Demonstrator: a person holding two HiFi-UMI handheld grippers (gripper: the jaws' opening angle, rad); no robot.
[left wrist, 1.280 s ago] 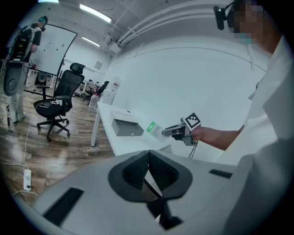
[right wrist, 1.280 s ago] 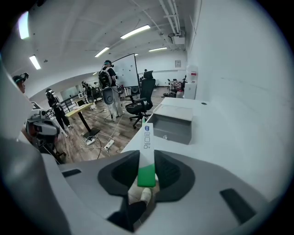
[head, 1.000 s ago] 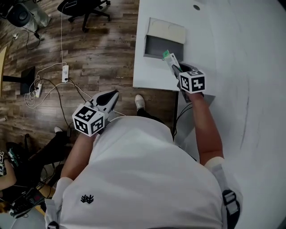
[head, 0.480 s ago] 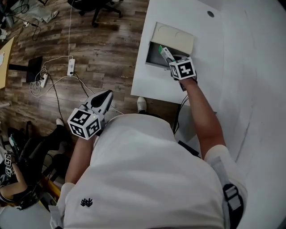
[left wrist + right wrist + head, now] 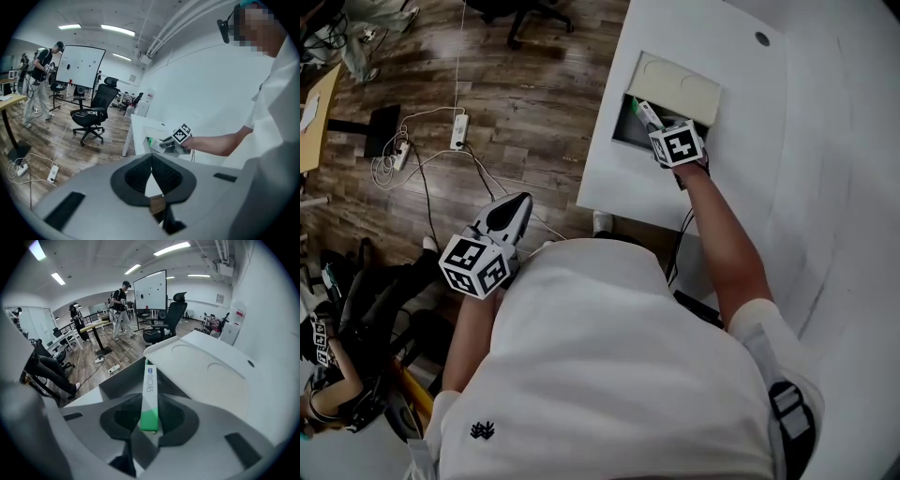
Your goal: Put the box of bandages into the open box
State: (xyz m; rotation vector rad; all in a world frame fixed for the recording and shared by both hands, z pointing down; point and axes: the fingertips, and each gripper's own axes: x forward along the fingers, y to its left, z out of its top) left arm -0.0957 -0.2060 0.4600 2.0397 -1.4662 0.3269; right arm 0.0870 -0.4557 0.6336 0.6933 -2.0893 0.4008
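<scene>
The open box [image 5: 630, 132] is grey inside, with its white lid [image 5: 680, 82] folded back, and stands near the white table's front corner. My right gripper [image 5: 661, 131] is shut on the box of bandages [image 5: 644, 112], a slim white and green carton. The carton points forward and down over the box's dark inside [image 5: 121, 380], with the lid [image 5: 206, 371] to its right. In the right gripper view the pads clamp the carton's green end [image 5: 150, 416]. My left gripper [image 5: 510, 212] hangs off the table over the floor, shut and empty, tips together [image 5: 151, 157].
The white table [image 5: 825, 141] runs right and back from the box; its front edge [image 5: 595, 192] drops to wood floor. Power strips and cables [image 5: 455, 131] lie on the floor. Office chairs [image 5: 91, 110] and standing people [image 5: 121, 305] are farther off. A seated person [image 5: 44, 366] is at the left.
My right gripper has carried the carton forward from the table's front edge until its tip is over the open box's inside. The left gripper has barely moved.
</scene>
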